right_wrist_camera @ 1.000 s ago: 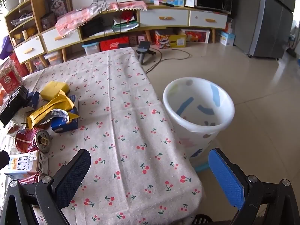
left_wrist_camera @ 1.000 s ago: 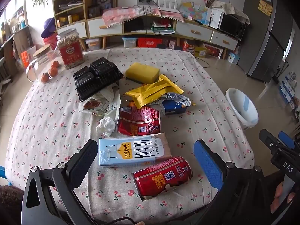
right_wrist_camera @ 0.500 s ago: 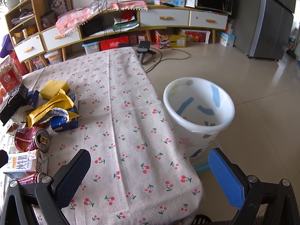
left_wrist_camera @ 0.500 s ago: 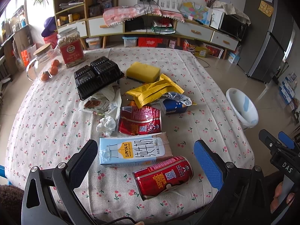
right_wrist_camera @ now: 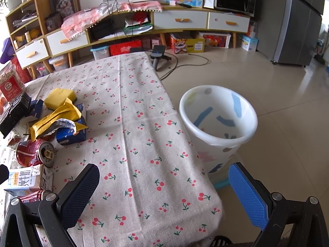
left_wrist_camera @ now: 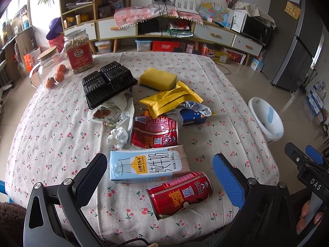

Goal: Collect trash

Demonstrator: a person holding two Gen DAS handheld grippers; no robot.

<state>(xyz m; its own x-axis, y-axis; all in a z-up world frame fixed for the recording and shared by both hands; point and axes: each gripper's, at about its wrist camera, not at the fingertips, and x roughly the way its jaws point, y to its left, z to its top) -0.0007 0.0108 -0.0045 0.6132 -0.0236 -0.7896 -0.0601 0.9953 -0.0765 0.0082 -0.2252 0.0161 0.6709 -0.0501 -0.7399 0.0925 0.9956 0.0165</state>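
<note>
Trash lies on the cherry-print table: a red can (left_wrist_camera: 180,194) on its side nearest me, a blue-and-white milk carton (left_wrist_camera: 147,165) behind it, a crushed red can (left_wrist_camera: 154,132), crumpled white paper (left_wrist_camera: 118,136), a yellow wrapper (left_wrist_camera: 171,99), a blue box (left_wrist_camera: 191,117) and a black plastic tray (left_wrist_camera: 109,83). My left gripper (left_wrist_camera: 159,173) is open and empty, hovering over the near can and carton. My right gripper (right_wrist_camera: 164,187) is open and empty above the table's right edge. A white bin (right_wrist_camera: 219,123) stands on the floor beside the table; it also shows in the left wrist view (left_wrist_camera: 266,120).
A yellow sponge (left_wrist_camera: 158,78), a red-labelled jar (left_wrist_camera: 79,51) and a glass jar with oranges (left_wrist_camera: 49,70) stand at the table's far side. A long cabinet (right_wrist_camera: 181,20) lines the wall; a grey fridge (right_wrist_camera: 300,20) is at the right.
</note>
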